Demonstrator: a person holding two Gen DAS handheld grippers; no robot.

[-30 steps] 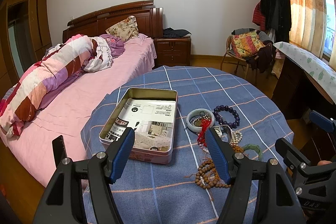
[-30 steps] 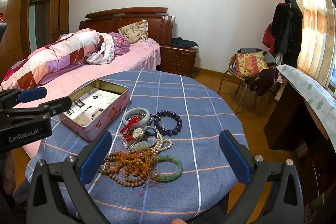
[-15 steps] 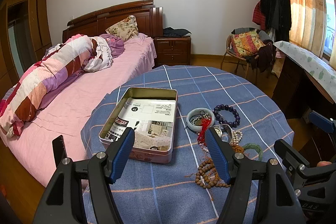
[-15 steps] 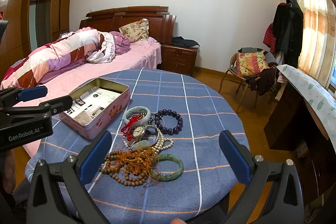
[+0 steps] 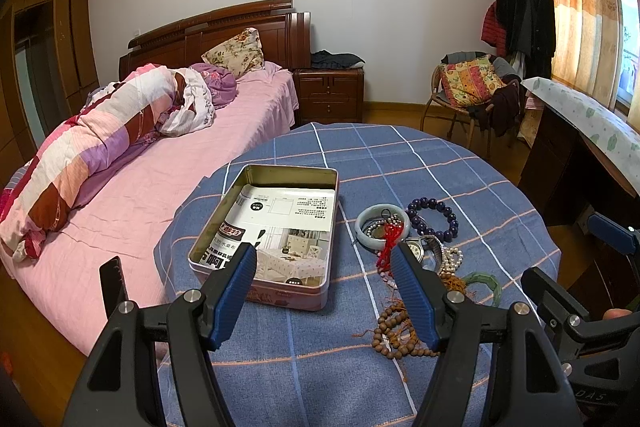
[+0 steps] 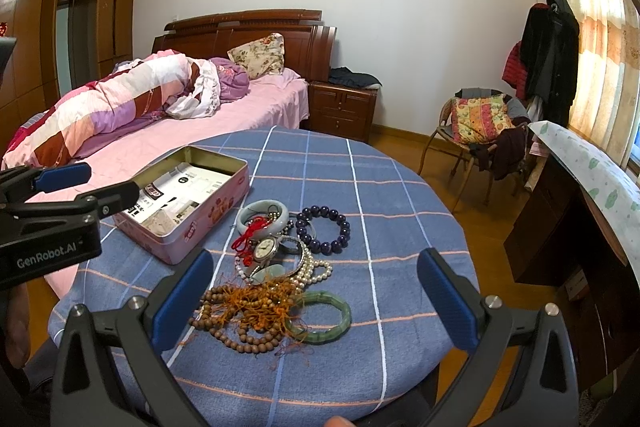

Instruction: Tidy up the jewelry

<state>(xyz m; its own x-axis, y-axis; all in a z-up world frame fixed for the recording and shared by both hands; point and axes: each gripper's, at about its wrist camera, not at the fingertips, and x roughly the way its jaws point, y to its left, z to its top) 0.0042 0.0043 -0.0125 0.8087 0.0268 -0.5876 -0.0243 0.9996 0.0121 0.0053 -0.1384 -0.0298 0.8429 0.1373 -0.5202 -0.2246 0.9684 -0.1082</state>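
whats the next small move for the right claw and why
Probably lower the open right claw onto the green bangle. It lies nearest, at the pile's edge, only partly tangled with the wooden beads, and the tin stands open beside the pile.

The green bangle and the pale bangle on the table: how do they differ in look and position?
The green bangle is darker, mottled and thinner; the pale bangle is milky grey-white and thicker. The green bangle lies nearest the right gripper, beside the wooden beads; the pale bangle lies next to the tin. Both lie flat on the cloth.
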